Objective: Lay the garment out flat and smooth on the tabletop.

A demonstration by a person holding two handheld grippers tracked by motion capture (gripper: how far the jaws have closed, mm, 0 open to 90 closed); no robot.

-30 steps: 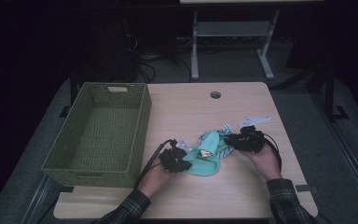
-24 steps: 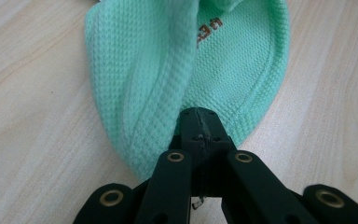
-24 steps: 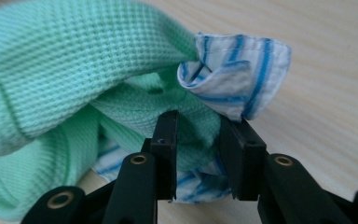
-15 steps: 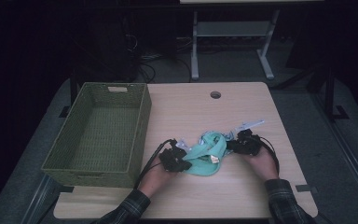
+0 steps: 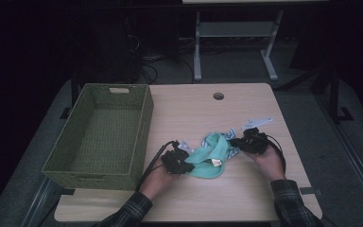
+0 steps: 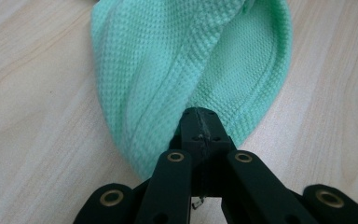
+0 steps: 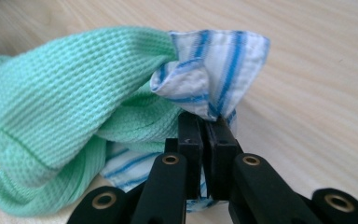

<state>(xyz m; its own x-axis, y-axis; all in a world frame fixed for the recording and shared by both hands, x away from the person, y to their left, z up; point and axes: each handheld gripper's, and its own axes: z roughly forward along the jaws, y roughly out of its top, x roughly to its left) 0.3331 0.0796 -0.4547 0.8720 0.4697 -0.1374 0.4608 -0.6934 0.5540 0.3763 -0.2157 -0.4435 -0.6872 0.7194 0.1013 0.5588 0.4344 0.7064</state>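
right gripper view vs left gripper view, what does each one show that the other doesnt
Right gripper view: a white cloth with blue stripes, pinched between the right gripper's shut jaws, and a tan label at the green cloth's hem. Left gripper view: the left gripper shut on a fold of the green waffle-weave cloth, no stripes in sight. Both: that green cloth lying on the light wooden table, and black jaws closed on fabric.

Two cloths (image 5: 211, 158), one basket (image 5: 144, 130), two tools (image 5: 183, 166), one table (image 5: 246, 198).

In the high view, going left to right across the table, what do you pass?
Green woven basket → left tongs → green cloth → right tongs.
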